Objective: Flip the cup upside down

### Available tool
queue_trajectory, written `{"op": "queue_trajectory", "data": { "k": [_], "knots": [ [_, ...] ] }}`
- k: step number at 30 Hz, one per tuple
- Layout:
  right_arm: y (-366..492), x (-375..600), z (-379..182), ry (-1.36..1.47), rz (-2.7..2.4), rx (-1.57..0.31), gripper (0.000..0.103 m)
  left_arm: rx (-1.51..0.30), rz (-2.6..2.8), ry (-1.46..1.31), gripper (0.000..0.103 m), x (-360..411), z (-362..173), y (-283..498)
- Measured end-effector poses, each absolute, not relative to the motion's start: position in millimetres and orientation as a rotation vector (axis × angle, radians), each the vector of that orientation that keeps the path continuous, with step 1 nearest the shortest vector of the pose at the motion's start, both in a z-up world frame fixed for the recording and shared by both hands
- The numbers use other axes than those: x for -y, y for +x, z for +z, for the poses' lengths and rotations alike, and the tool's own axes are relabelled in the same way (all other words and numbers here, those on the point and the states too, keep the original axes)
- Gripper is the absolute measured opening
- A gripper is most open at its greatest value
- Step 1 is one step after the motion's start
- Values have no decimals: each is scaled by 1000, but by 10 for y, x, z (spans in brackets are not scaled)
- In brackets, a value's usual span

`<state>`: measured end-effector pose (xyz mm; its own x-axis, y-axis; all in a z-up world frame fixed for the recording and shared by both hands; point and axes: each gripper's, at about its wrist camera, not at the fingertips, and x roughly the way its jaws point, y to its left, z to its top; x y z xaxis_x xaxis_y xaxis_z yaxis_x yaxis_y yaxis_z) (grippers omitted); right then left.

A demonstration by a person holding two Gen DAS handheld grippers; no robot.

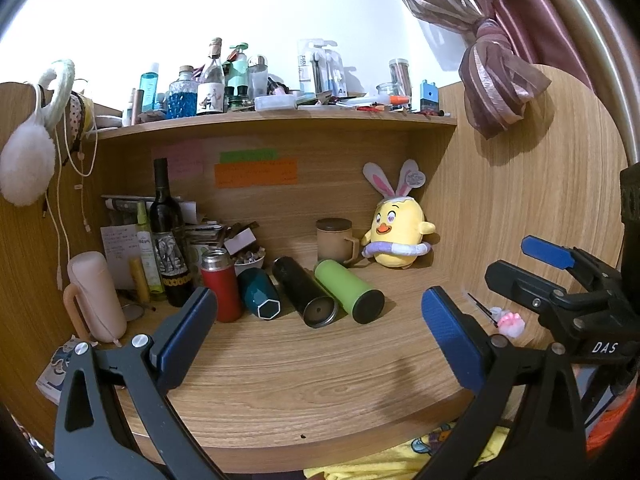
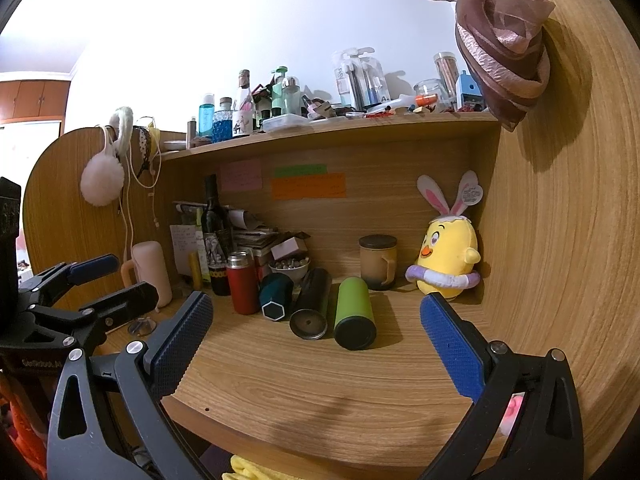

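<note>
Several cups sit at the back of the wooden desk (image 1: 300,376). A red flask (image 1: 221,285) stands upright. A teal cup (image 1: 260,293), a black tumbler (image 1: 304,292) and a green tumbler (image 1: 348,286) lie on their sides. A tan mug with a dark lid (image 1: 335,240) stands behind them. My left gripper (image 1: 320,320) is open and empty, in front of the cups. My right gripper (image 2: 316,328) is open and empty, and also shows at the right of the left wrist view (image 1: 516,264). The same cups show in the right wrist view: red flask (image 2: 243,282), green tumbler (image 2: 354,312).
A yellow plush chick (image 1: 398,236) sits at the back right. A wine bottle (image 1: 168,236), a pink bottle (image 1: 96,296) and papers crowd the left. A cluttered shelf (image 1: 280,120) runs above. A small pink item (image 1: 510,320) lies near the right wall.
</note>
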<state>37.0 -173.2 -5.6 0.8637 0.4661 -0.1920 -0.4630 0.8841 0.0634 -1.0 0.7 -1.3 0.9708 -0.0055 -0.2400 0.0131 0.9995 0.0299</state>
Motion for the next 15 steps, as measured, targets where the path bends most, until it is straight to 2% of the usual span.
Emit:
{"op": "queue_trajectory", "data": {
  "k": [15],
  "knots": [
    [581,1727,-177,18,488,-243,103,-324,-20,25,103,3,-70,254]
  ]
}}
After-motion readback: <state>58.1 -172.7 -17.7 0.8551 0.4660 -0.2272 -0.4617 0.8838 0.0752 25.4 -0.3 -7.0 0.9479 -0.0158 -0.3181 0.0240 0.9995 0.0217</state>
